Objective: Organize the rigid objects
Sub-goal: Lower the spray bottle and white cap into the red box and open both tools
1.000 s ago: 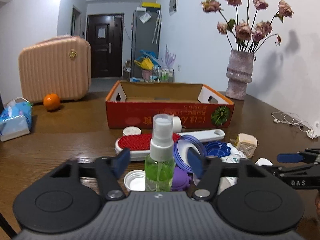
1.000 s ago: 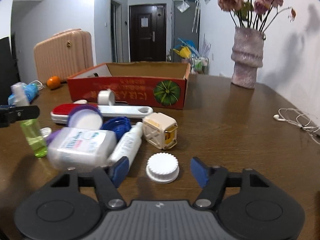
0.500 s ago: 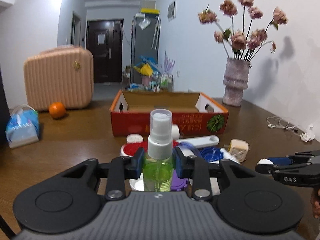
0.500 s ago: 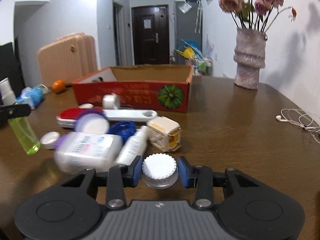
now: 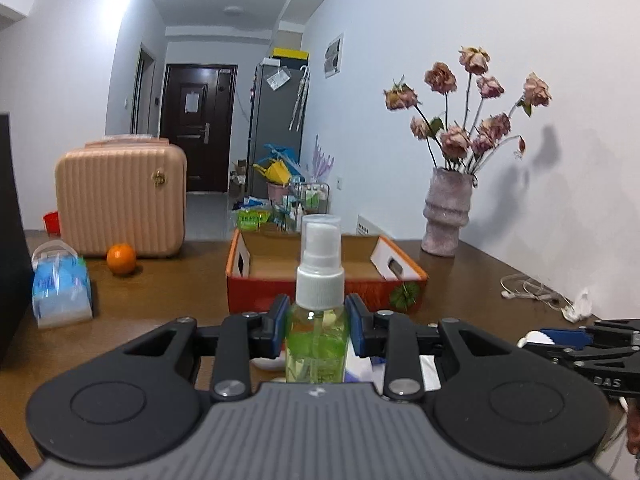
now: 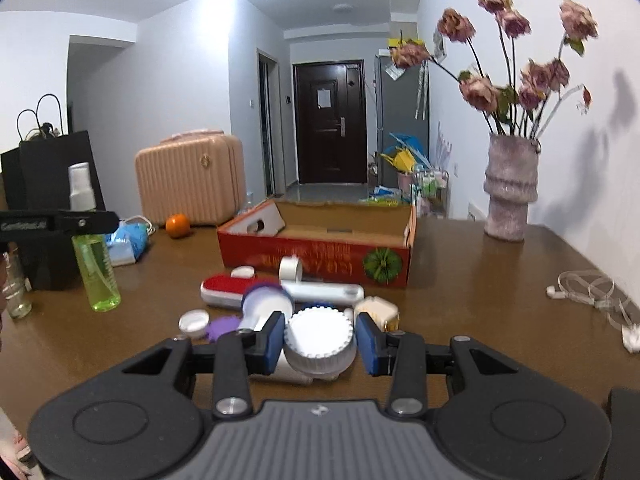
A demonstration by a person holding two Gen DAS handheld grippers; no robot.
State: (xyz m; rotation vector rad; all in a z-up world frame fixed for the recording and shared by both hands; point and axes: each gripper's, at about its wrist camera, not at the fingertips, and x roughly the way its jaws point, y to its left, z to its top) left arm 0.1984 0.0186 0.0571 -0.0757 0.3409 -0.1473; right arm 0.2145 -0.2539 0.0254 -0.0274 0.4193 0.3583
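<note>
Above the brown wooden worktop [image 6: 460, 280], carry both loads level to the red cardboard box [image 6: 320, 252]: left tool [image 5: 316, 330] clamps the green spray bottle [image 5: 318, 320], right tool [image 6: 320, 342] the white ribbed cap [image 6: 320, 340].

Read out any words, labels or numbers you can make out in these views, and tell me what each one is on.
"DAS": white letters on the side of the right gripper, seen from the left wrist view.
Yellow print on the red front of the cardboard box: upside down, too blurred to read.
Light lettering on the left gripper's side: too blurred to read.
Notice on the dark door: too small to read.
</note>
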